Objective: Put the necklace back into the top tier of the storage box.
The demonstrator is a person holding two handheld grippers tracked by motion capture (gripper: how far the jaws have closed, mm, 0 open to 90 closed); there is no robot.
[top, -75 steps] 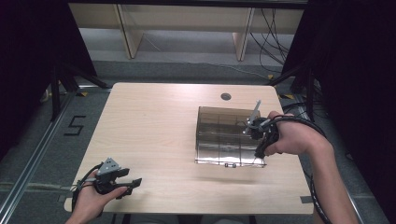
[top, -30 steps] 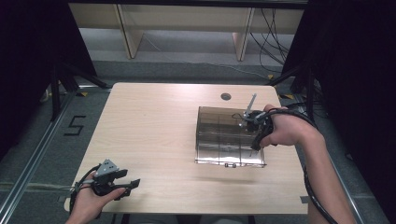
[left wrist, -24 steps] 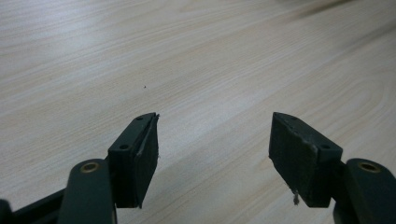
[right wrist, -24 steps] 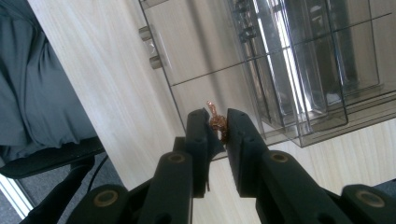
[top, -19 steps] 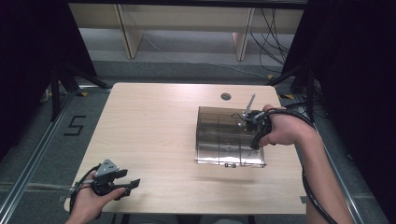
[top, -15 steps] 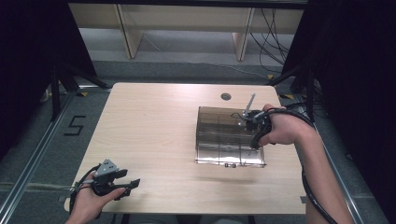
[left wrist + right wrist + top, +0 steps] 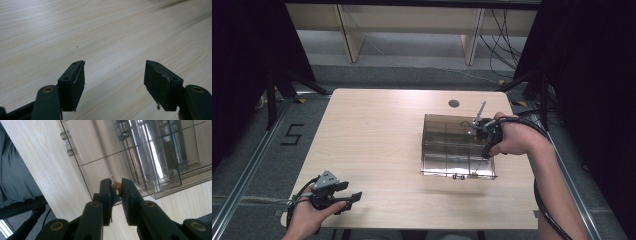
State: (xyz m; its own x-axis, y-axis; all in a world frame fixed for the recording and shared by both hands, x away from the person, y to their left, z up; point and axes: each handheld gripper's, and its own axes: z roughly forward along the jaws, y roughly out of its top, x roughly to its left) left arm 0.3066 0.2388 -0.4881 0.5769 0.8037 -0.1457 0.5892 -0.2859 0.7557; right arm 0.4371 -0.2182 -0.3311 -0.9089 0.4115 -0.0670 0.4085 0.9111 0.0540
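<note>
A smoky clear plastic compartment box [image 7: 452,152] lies on the right half of the wooden table [image 7: 377,135]. My right gripper [image 7: 473,129] hovers over the box's far right part. In the right gripper view, my right gripper [image 7: 116,186] is shut on a small coppery twisted piece [image 7: 115,185], just above the box [image 7: 155,157] with its dividers and a latch [image 7: 65,143]. Near the table's front left corner, my left gripper [image 7: 354,199] is low over the bare wood. In the left gripper view, my left gripper [image 7: 115,80] stands open with nothing between its pads.
A round cable hole [image 7: 454,103] sits in the table behind the box. The box's latch [image 7: 457,176] faces the front edge. Wooden shelf legs and cables lie on the floor beyond the table. Dark frame rails run along both sides.
Over 2.5 s my right gripper has drifted slightly farther back and left above the box, then held still. My left gripper has stayed put.
</note>
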